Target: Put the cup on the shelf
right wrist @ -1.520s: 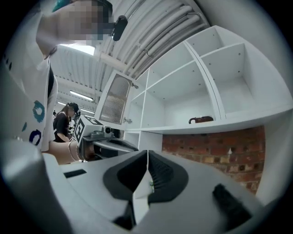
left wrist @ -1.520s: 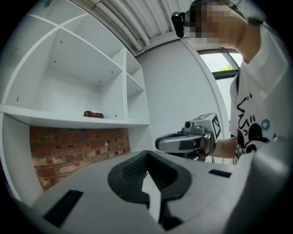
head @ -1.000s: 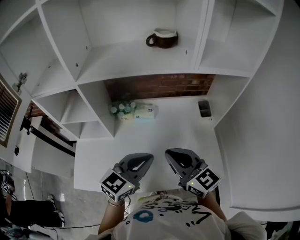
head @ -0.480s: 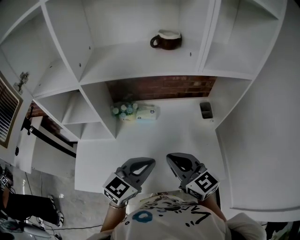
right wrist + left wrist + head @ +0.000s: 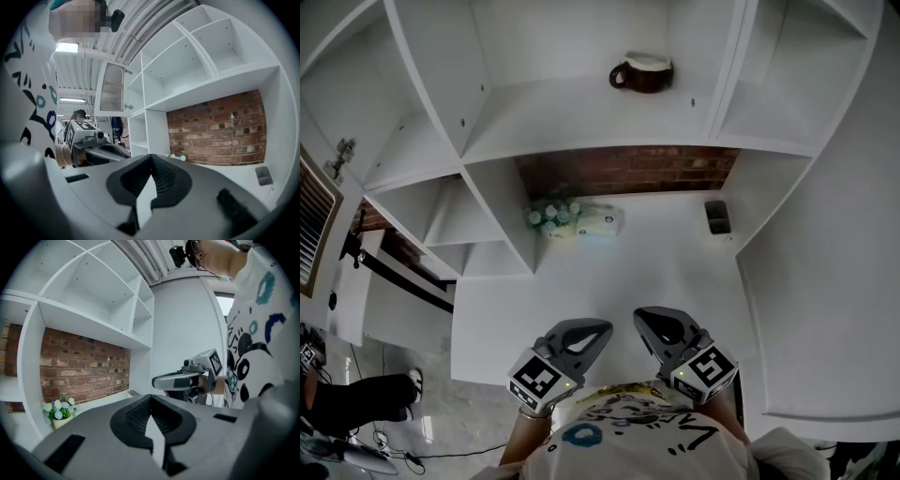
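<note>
A dark brown cup (image 5: 643, 73) with a pale inside stands upright on the white shelf (image 5: 581, 117) above the counter, its handle to the left. Both grippers hang low by the person's body, far from the cup. My left gripper (image 5: 598, 329) is shut and holds nothing; its jaws meet in the left gripper view (image 5: 151, 397). My right gripper (image 5: 643, 317) is shut and empty too, its jaws together in the right gripper view (image 5: 151, 156). Each gripper shows in the other's view, the right gripper (image 5: 157, 381) and the left gripper (image 5: 125, 152).
A white counter (image 5: 609, 281) runs below a brick back wall (image 5: 628, 171). A small pot of flowers (image 5: 548, 217) and a pale box (image 5: 595, 221) sit at the back left, a small dark holder (image 5: 717, 217) at the back right. Shelf dividers (image 5: 511, 225) stand left of the counter.
The head view has shifted a little, so the cup and shelf sit slightly further right and higher in the frame. Both grippers stay shut and almost still by the body.
</note>
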Motion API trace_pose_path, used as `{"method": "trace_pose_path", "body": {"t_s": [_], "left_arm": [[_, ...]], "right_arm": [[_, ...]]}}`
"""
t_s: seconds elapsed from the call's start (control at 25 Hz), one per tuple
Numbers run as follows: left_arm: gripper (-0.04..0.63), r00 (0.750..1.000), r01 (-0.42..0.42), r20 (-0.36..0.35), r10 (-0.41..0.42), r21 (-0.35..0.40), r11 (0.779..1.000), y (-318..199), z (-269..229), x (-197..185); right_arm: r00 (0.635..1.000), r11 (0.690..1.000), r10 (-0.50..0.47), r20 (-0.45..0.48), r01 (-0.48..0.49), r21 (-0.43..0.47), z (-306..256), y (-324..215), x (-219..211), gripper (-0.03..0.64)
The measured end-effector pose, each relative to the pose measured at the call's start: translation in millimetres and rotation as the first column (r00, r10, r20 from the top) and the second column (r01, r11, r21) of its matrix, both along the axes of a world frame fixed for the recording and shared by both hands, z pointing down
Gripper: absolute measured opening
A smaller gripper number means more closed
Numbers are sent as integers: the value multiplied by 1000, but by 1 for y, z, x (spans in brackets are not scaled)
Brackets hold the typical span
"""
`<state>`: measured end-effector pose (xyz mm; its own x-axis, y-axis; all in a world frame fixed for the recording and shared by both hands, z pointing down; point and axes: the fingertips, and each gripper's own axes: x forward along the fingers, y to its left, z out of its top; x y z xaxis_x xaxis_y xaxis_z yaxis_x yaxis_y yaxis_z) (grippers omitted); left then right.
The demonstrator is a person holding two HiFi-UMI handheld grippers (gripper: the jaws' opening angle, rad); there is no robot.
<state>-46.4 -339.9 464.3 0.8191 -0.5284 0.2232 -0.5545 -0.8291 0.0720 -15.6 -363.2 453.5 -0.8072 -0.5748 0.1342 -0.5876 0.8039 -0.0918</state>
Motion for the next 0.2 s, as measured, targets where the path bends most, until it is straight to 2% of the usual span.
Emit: {"method": "trace_pose_path", "body": {"t_s": [0.2], "left_arm": [[15, 1000, -18, -2, 18, -8, 1000, 1, 2, -1]], "right_arm": [[999, 1000, 25, -19, -25, 9, -2, -3, 4, 26]]}}
